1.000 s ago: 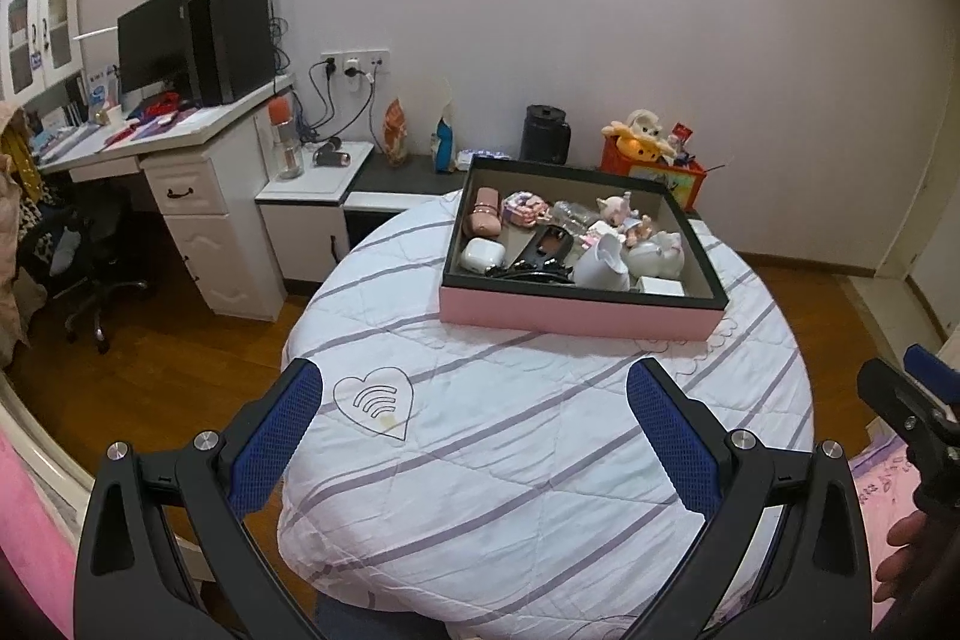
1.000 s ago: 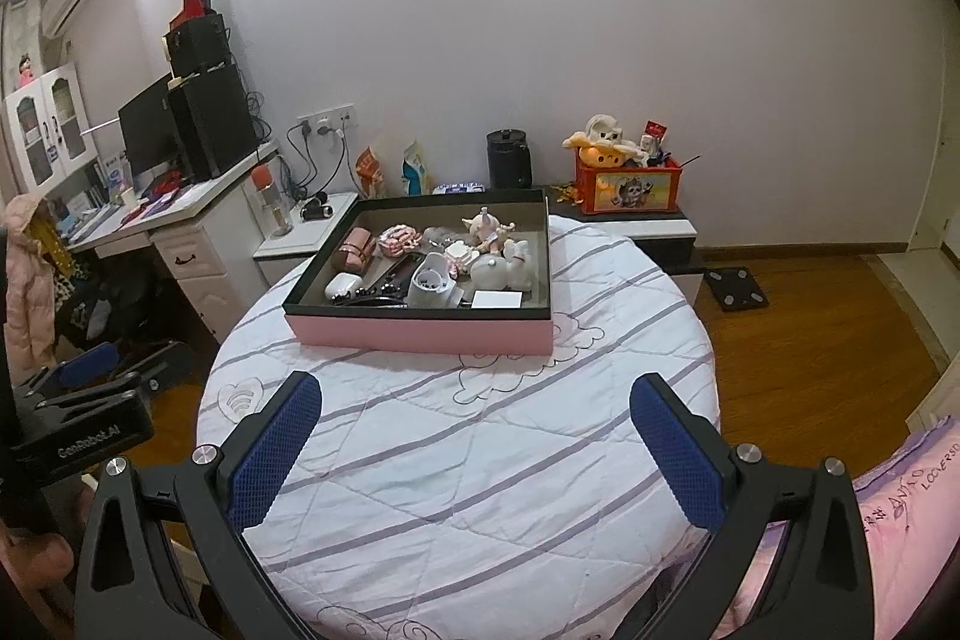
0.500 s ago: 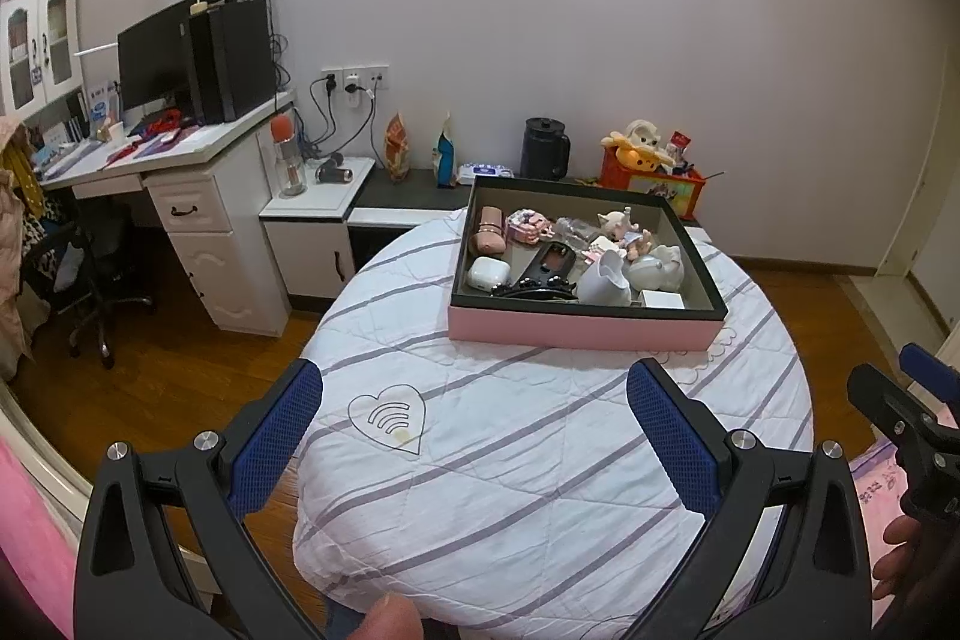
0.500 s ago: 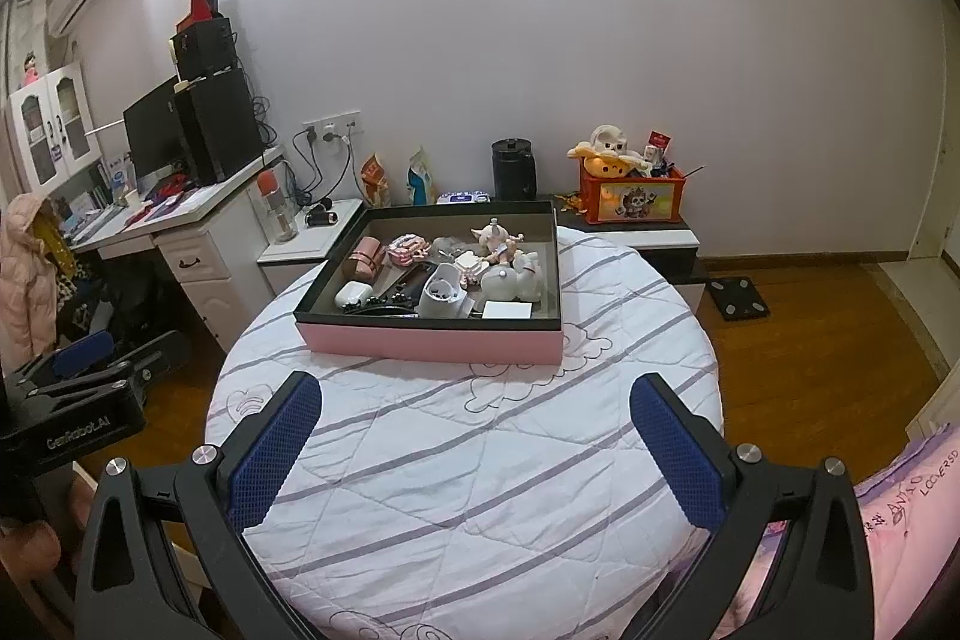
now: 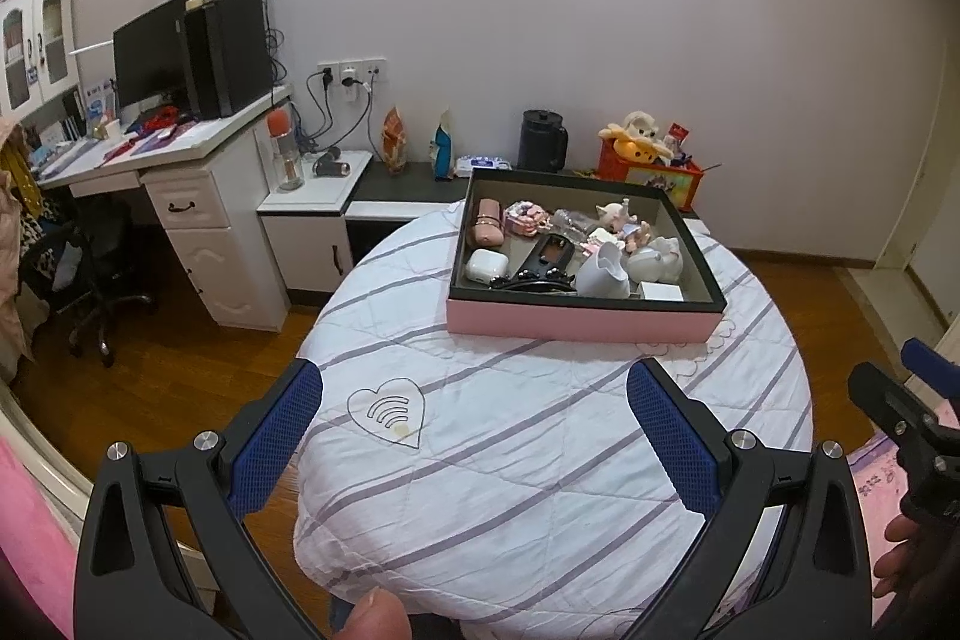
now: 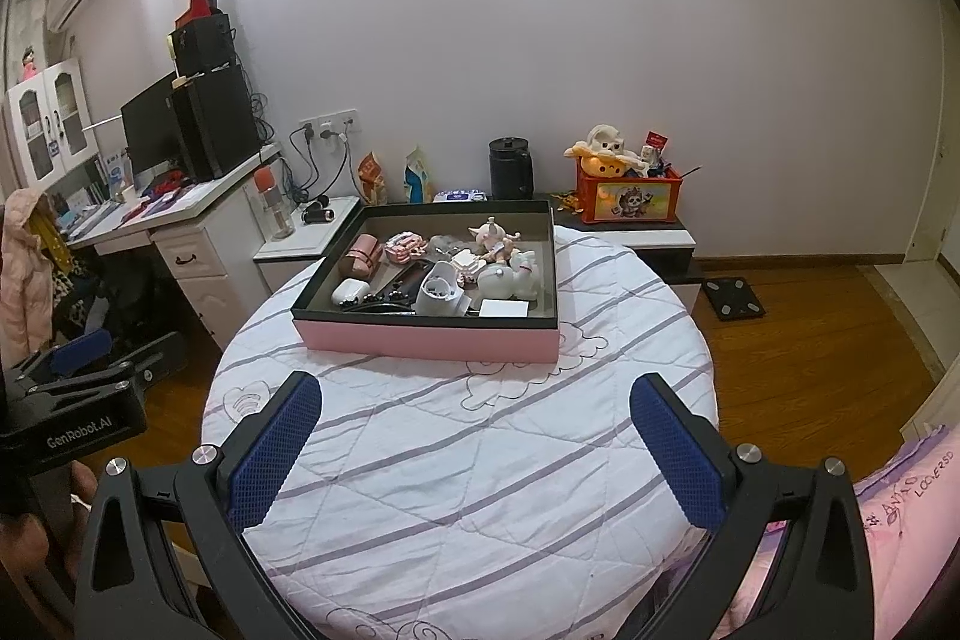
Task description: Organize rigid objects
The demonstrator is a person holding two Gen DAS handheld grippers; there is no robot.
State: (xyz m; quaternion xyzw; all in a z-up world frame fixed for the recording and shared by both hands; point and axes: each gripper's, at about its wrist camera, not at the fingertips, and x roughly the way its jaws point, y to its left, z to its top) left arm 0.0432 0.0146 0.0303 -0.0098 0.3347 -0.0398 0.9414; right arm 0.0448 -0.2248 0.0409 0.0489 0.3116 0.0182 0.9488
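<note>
A pink-sided box with a dark rim [image 5: 576, 325] [image 6: 432, 340] sits at the far side of a round table with a white striped quilt [image 5: 540, 448] [image 6: 468, 460]. In the box lie a white earbud case [image 5: 485, 265] [image 6: 350, 290], a pink pouch [image 5: 487, 222] [image 6: 362, 254], a white cup [image 5: 603, 271] [image 6: 440, 288], a black tool [image 5: 543, 262], small figurines [image 5: 624, 220] [image 6: 498, 238] and a white card [image 6: 504, 308]. My left gripper [image 5: 474, 400] and right gripper [image 6: 474, 400] are both open and empty, held above the table's near edge, well short of the box.
A white desk with a monitor and speakers [image 5: 198, 142] [image 6: 180, 196] stands at the left, with an office chair [image 5: 90, 274]. A low cabinet along the wall holds a black kettle [image 5: 542, 140] [image 6: 510, 169] and an orange toy crate [image 5: 651, 169] [image 6: 627, 196]. A scale [image 6: 733, 298] lies on the wooden floor.
Both grippers have drawn back and risen a little, so the table and box look smaller and farther. Both stay open and empty.
</note>
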